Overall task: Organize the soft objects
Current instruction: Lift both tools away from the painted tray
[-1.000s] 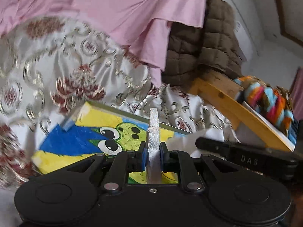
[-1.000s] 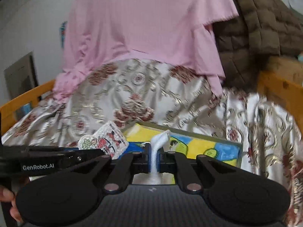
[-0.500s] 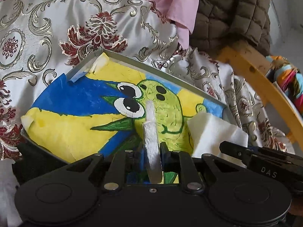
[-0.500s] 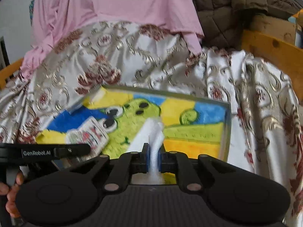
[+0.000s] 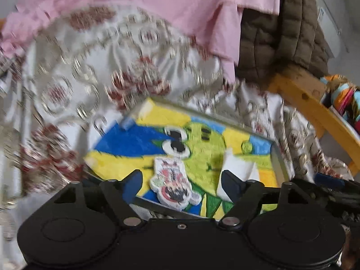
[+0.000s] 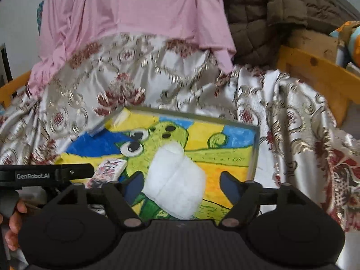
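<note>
White padded cloth [image 6: 175,180] lies on painted tray [image 6: 253,148], between opening right gripper [image 6: 180,185] fingers, untouched. Left gripper [image 5: 182,181] opening over cartoon-print pad [image 5: 172,183]; colourful bundle [image 5: 344,99] at 3 o'clock, fully seen left view only.

The brocade cloth [image 6: 171,83] has a glossy satin sheen with raised gold and maroon woven motifs. Above it, the pink fabric [image 6: 139,11] looks matt and thin, finely ribbed. The brown jacket [image 6: 270,15], far right, is matt quilted cloth. The wooden frame [image 6: 315,72] is bare, smooth yellow timber with a knot. The painted tray [image 6: 253,153] carries a chalky, rough-brushed surface. On it, the white pad [image 6: 175,180] seems soft, fleecy cloth, and the printed pad [image 5: 172,184] looks fuzzy, though blur hides detail. Both grippers' black bodies are matt plastic.
</note>
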### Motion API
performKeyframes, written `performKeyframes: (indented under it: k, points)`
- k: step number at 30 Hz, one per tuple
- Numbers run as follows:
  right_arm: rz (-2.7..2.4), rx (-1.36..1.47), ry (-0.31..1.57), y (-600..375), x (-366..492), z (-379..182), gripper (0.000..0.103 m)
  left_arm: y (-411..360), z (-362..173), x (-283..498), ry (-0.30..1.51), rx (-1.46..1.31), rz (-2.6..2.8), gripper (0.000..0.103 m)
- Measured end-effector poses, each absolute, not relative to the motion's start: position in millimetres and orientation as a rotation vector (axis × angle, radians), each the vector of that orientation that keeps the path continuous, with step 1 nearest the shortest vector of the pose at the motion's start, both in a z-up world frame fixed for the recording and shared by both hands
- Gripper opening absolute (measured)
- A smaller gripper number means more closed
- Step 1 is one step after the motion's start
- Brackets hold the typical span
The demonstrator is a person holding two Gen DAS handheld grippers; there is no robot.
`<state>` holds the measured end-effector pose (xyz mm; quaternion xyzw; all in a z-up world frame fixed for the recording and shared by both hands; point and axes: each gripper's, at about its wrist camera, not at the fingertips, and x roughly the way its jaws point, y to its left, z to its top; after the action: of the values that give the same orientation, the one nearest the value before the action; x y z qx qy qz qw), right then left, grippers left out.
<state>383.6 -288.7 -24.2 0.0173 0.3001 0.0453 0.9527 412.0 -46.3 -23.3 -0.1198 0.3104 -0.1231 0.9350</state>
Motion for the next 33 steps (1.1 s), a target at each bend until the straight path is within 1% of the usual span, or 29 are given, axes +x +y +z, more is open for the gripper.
performKeyframes:
  k: [1,4,7,9,13,19,22,25,29,33]
  points:
    - [0.091,0.040,0.579,-289,374,-19,0.091,-45,-15,404,0.610,-0.239,-0.248,0.081]
    - [0.088,0.038,0.494,-288,347,-3,0.100,-45,15,371,0.524,-0.188,-0.246,0.089]
    - [0.091,0.050,0.419,-288,318,16,0.103,-42,40,334,0.438,-0.153,-0.223,0.095]
    - [0.090,0.048,0.378,-287,298,29,0.103,-38,53,308,0.388,-0.155,-0.216,0.102]
    - [0.094,0.041,0.300,-282,258,53,0.103,-29,68,263,0.322,-0.186,-0.228,0.102]
    - [0.046,0.008,0.201,-266,203,68,0.103,-17,75,201,0.262,-0.194,-0.194,0.102]
    - [0.026,-0.004,0.169,-254,176,71,0.103,-12,71,171,0.251,-0.166,-0.161,0.102]
    - [-0.015,0.003,0.132,-245,147,70,0.103,-8,65,147,0.279,-0.108,-0.159,0.102]
    - [-0.029,0.043,0.142,-238,115,64,0.103,-4,57,114,0.305,-0.051,-0.140,0.102]
    - [-0.031,0.085,0.184,-236,89,58,0.103,3,49,79,0.319,-0.054,-0.106,0.102]
